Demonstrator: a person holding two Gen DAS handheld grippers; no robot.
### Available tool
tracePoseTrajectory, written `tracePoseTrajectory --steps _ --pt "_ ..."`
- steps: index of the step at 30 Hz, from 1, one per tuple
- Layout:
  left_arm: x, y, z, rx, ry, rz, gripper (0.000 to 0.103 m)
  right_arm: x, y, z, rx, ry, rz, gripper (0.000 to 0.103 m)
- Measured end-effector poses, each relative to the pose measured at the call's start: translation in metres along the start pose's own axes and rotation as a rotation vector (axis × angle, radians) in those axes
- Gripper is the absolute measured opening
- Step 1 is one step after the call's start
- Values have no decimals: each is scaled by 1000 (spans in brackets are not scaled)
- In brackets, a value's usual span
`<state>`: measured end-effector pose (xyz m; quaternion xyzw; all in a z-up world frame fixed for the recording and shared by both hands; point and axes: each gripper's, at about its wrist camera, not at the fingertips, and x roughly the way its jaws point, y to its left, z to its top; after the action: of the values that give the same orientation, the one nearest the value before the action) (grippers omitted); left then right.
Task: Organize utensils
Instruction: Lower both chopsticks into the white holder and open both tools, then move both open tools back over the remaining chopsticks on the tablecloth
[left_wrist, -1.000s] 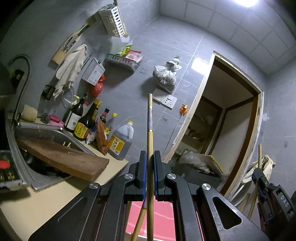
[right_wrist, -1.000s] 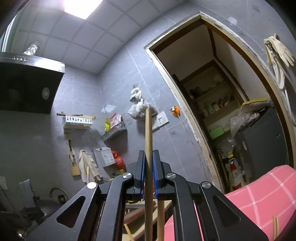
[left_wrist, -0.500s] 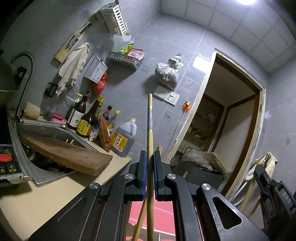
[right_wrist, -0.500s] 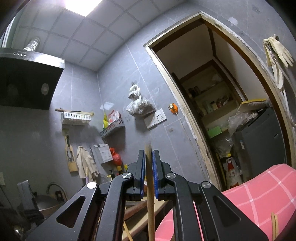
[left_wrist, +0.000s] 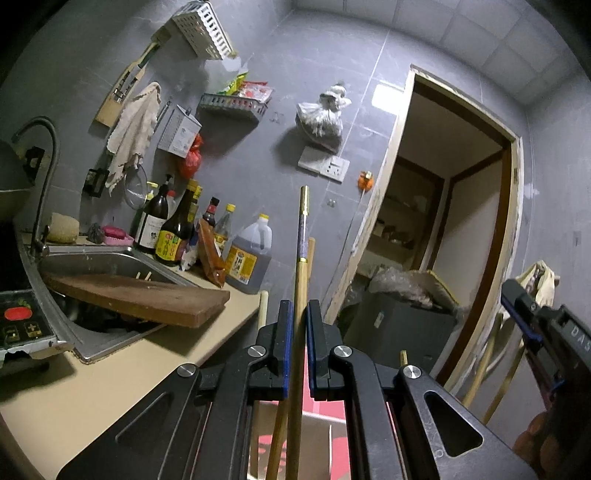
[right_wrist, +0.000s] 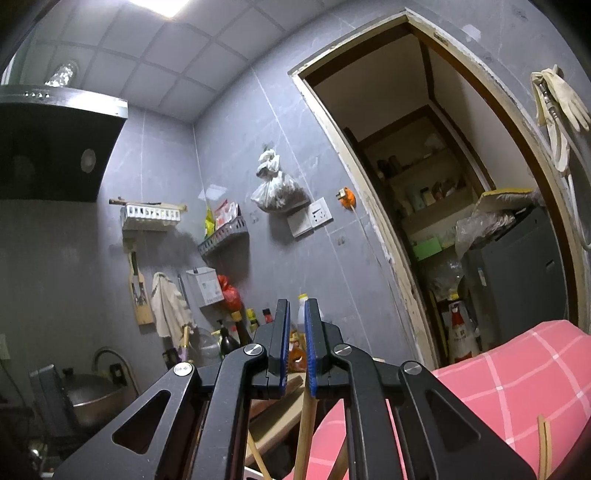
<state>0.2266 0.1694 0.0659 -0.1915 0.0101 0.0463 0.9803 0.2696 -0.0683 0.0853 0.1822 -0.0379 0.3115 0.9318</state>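
My left gripper (left_wrist: 299, 310) is shut on a long wooden chopstick (left_wrist: 301, 258) with a purple band and gold tip, held upright. More chopsticks (left_wrist: 275, 439) stand below it, over a red and white box (left_wrist: 317, 424). My right gripper (right_wrist: 294, 314) has a narrow gap between its jaws with nothing between the tips; a wooden stick (right_wrist: 304, 432) stands lower down, under the fingers. The right gripper also shows at the right edge of the left wrist view (left_wrist: 543, 328).
A beige counter (left_wrist: 74, 387) holds a steel sink (left_wrist: 103, 258) with a wooden cutting board (left_wrist: 140, 299) across it, and several sauce bottles (left_wrist: 173, 229). A pink checked cloth (right_wrist: 498, 387) lies at lower right. A doorway (left_wrist: 443, 221) opens to a storage room.
The wooden stick that stood between the right jaws has dropped out below the fingertips, and the right jaws have parted slightly. The left gripper tilted down a little, still holding its chopstick.
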Motion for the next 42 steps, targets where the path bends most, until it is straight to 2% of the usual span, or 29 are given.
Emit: tracePoseTrajectory --steps 4,6,12,14,16,18,20,21,24,25,27,31,33,35,38,39,40,42 --pt "2 -3 -6 17 40 -5 5 -3 0 2 -16 22 -14 13" --pt "2 -5 -9 25 54 -7 5 -6 -1 2 -18 26 -19 24" --pt "-2 -12 -12 50 81 -10 9 -14 -3 8 -41 40 -38 26" --pt "-4 -15 -13 58 86 -12 13 -20 -3 10 -50 43 -44 30" --pt "-6 -17 -13 59 91 -14 24 -26 -5 13 -56 44 -53 38" --pt "-10 -18 -12 55 94 -16 29 -31 -6 17 -60 43 -57 45" --pt "-15 -22 -10 60 94 -17 31 -39 -7 21 -71 42 -67 48" --pt "-17 -24 -9 65 94 -15 34 -42 -8 23 -75 42 -70 54" --pt "-28 -33 -4 72 90 -21 49 -56 -11 29 -91 44 -80 63" --pt "-32 -36 -3 75 85 -26 53 -60 -12 31 -96 44 -84 65" --pt "-39 -44 0 88 81 -32 58 -70 -15 35 -107 52 -99 76" --pt "-51 -62 2 119 91 -41 72 -92 -20 43 -130 69 -127 85" --pt "-57 -71 0 133 95 -55 76 -104 -23 47 -148 83 -143 92" --pt "-62 -82 -4 151 104 -68 78 -114 -27 49 -164 96 -165 103" --pt "-66 -96 -10 171 119 -88 79 -131 -35 51 -189 112 -199 103" --pt "-67 -101 -14 178 128 -97 83 -136 -38 51 -200 120 -214 103" --pt "-68 -106 -16 182 134 -106 92 -141 -41 51 -208 128 -228 103" --pt "-71 -115 -24 185 138 -128 96 -149 -48 51 -221 142 -248 103"
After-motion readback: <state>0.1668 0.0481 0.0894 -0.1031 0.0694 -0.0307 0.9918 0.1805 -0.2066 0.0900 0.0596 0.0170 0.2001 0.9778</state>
